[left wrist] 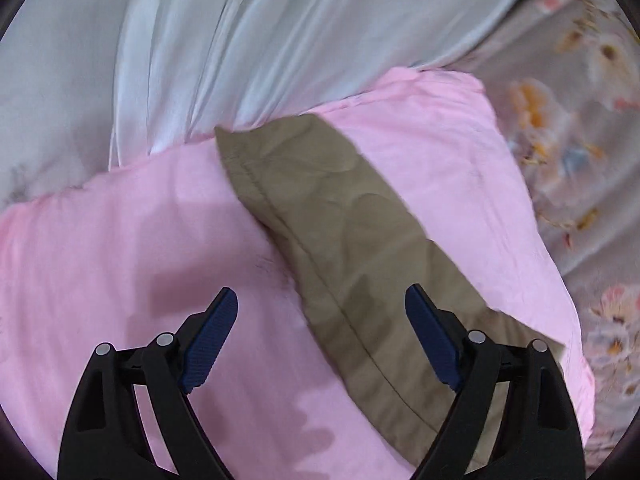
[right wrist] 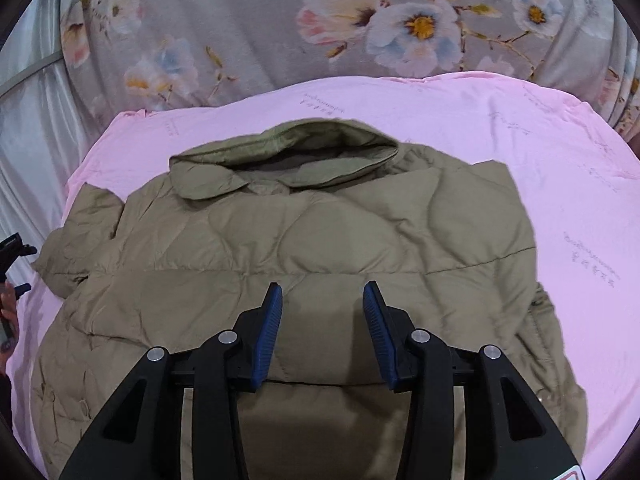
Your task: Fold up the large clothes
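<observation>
My own black arms cover the bottom of the coat in the right view, so I cannot see its hem. In the left view I see only one sleeve, and its lower end goes under my right finger. The pink blanket runs off the picture's side. The small writing on it is too tiny to read. The flowers look blurry in the left view.

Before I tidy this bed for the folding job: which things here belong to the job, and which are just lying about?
Job:
- olive quilted jacket
- its sleeve
- pink sheet under it
- left gripper, open
- right gripper, open

Lying about:
- floral bedding
- white curtain
</observation>
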The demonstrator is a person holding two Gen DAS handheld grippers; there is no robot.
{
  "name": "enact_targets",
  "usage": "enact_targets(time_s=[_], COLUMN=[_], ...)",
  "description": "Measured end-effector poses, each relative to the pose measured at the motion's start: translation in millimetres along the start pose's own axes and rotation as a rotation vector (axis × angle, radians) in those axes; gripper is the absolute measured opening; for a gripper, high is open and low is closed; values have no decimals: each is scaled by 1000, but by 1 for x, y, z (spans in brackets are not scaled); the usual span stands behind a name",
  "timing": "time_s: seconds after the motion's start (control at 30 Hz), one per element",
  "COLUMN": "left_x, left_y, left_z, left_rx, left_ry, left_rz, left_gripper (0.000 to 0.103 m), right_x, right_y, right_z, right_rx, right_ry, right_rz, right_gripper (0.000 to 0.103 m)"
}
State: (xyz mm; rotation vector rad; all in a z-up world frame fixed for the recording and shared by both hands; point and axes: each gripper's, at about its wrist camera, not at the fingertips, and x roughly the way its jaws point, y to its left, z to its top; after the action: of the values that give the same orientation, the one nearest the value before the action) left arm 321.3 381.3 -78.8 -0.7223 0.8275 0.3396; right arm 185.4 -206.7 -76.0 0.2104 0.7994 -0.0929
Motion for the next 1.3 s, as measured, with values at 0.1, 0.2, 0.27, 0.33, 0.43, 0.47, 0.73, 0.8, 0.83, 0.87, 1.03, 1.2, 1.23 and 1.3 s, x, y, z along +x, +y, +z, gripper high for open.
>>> enact_targets(time_s=[0.1,0.2,0.27,0.33,0.43,0.47,0.73,0.8,0.83,0.87,1.03,1.2,1.23,1.3], left_x=[17,18,18,4,-41,-60,-209,-231,-241,-244,-214,-154,-147,-136], left_y=[9,-5,-22,-37,-80,-102,-252,-281,-295,-305,-336,-321,-317,-301], left_z=[5,4,3,0,-11,-19,-132,-174,-202,-225,-335,-378,-375,-362], left_rx=[-37,16,57,114,257,317,698,772,812,842,970,930,916,854], left_ry=[17,14,6,-36,-133,-161,-330,-299,-264,-229,-27,115,134,168], left_rz=[-44,-75,-64,-60,-91,-115,-397,-480,-522,-551,-597,-567,-564,-574], left_gripper=[80,24,8,5,3,3,4,4,4,4,26,68,71,74], right_x=[13,15,15,14,11,8,-31,-42,-48,-53,-79,-94,-95,-98], right_y=[5,2,0,0,0,0,-21,-31,-36,-42,-75,-105,-109,-113], right_z=[-9,-10,-11,-12,-12,-12,-17,-20,-21,-22,-32,-42,-43,-44], right_rx=[-15,-4,3,4,7,12,86,103,111,120,170,216,220,221], right_ry=[19,18,16,12,-2,-11,-59,-70,-75,-80,-96,-91,-92,-92], right_rz=[-26,-19,-16,-16,-15,-18,1,2,2,-1,-28,-40,-39,-32], right_gripper=[43,44,44,46,51,51,51,53,53,53,58,62,63,64])
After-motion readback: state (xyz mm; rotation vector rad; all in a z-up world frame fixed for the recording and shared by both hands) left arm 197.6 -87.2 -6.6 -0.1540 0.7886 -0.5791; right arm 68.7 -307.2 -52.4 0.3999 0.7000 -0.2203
